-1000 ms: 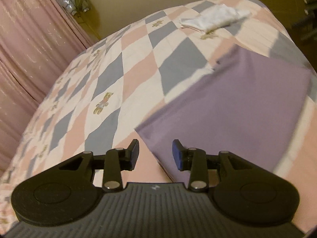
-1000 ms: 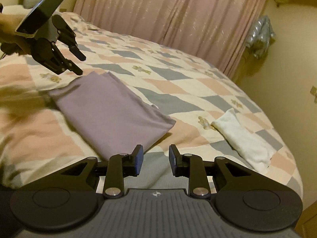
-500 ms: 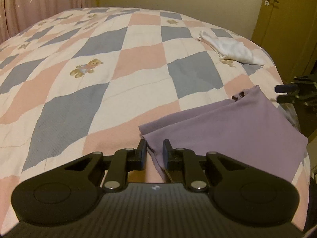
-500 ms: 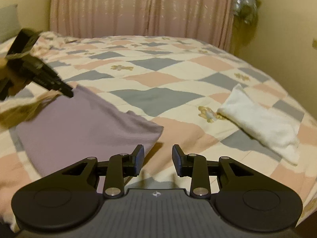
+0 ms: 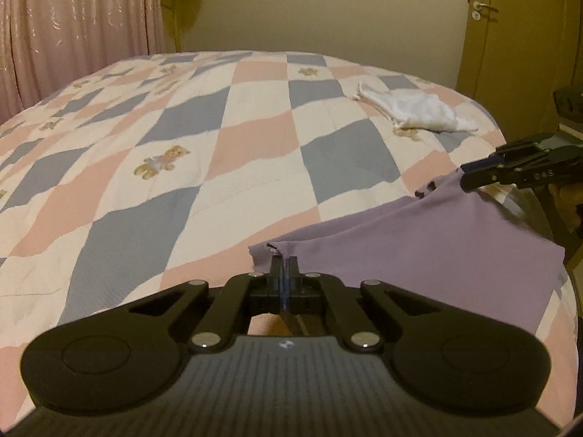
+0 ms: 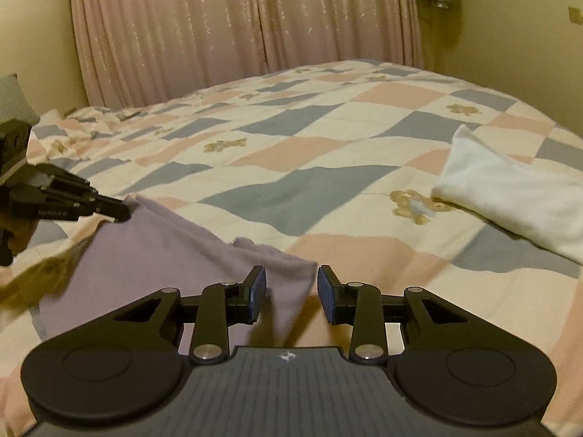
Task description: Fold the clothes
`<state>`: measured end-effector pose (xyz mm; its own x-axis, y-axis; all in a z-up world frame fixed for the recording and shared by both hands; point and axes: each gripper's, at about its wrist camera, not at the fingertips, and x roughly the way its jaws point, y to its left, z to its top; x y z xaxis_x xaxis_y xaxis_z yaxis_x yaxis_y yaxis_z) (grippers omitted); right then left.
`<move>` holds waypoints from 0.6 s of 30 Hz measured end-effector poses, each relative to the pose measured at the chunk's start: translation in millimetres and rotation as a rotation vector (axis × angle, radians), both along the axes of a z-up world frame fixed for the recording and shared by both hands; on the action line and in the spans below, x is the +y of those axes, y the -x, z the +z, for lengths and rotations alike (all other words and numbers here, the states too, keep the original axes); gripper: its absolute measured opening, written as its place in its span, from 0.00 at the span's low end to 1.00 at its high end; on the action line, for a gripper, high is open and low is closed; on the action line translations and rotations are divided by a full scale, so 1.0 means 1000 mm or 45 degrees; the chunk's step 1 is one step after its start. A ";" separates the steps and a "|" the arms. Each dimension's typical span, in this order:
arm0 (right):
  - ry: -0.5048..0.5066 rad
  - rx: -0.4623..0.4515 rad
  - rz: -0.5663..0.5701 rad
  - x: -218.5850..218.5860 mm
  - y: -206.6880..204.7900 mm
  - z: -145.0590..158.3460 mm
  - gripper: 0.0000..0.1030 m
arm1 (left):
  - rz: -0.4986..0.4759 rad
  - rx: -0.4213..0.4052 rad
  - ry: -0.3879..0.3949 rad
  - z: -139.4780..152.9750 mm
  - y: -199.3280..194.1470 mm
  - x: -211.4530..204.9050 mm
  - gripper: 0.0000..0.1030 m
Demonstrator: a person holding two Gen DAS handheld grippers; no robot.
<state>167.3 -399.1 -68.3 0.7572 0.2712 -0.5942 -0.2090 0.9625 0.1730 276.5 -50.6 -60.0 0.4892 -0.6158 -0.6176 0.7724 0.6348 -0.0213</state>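
Through the left wrist camera, I saw my left gripper [image 5: 283, 267] pressed together on the near corner of the purple cloth [image 5: 430, 240], with the fabric edge caught between the two pads. The cloth lay on the bed [image 5: 255, 153] at the lower right of the view, spread over the checked quilt of pink, grey and cream squares with small teddy bears. Its far corner rose slightly toward the right gripper [image 5: 470, 178], which came in from the right edge with its tips at that corner; from this side I could not tell whether they pinched it. A white garment [image 5: 415, 111] sat crumpled farther back on the quilt, well apart from the purple cloth. Pink curtains [image 5: 80, 25] hung at the left, and a door [image 5: 510, 36] stood at the right.

Through the right wrist camera, my right gripper [image 6: 291, 293] stood with its pads spread. A corner of the purple cloth [image 6: 175, 255] lay below and between them, nearer the left pad, but neither pad pressed on it. The left gripper [image 6: 120, 213] entered from the left edge, tips shut on the opposite corner of the cloth, lifting it slightly off the quilt. The white garment [image 6: 510, 196] lay at the right, folded over on the bed [image 6: 328, 167]. The curtains [image 6: 237, 25] filled the background.
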 end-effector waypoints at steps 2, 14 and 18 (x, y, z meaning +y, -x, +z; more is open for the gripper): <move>-0.038 0.017 -0.030 -0.003 -0.004 -0.001 0.07 | 0.004 -0.019 0.030 0.005 0.002 0.005 0.00; -0.093 -0.021 -0.099 -0.011 -0.008 -0.003 0.03 | 0.056 0.013 0.052 -0.010 -0.019 -0.001 0.00; -0.086 -0.043 -0.103 -0.012 -0.010 -0.003 0.03 | 0.063 0.045 0.012 -0.023 -0.026 -0.007 0.00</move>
<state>177.1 -411.1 -70.8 0.7974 0.2473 -0.5505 -0.1381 0.9627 0.2326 302.7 -57.4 -83.0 0.4974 -0.5970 -0.6294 0.7387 0.6719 -0.0537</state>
